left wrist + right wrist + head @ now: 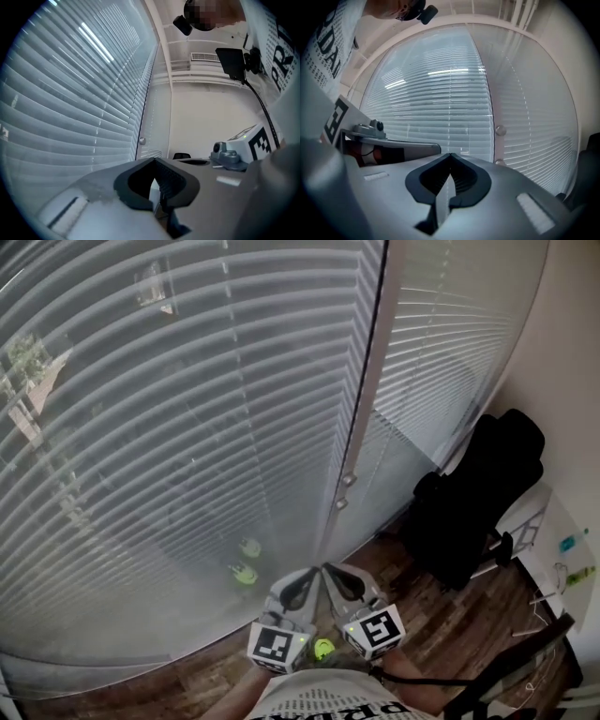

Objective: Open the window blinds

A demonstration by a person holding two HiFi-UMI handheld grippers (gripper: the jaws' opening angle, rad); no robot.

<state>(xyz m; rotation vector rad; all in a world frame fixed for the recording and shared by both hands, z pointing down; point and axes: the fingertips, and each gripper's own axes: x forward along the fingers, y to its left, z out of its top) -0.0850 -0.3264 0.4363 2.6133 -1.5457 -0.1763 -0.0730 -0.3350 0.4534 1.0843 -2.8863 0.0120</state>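
Two tools, both clenched, nothing between the jaws: left tool (153,160) and right tool (450,154), side by side, tips near each other. Window blinds (187,427) hang ahead, slats closed, on either side of the white frame post (361,427); tools apart from them

Cool daylight filters through the white horizontal-slat window blinds (187,427); the brown wooden floor (450,629) lies dim. Fisheye distortion bows the slats, and both gripper views blur and darken toward their edges.
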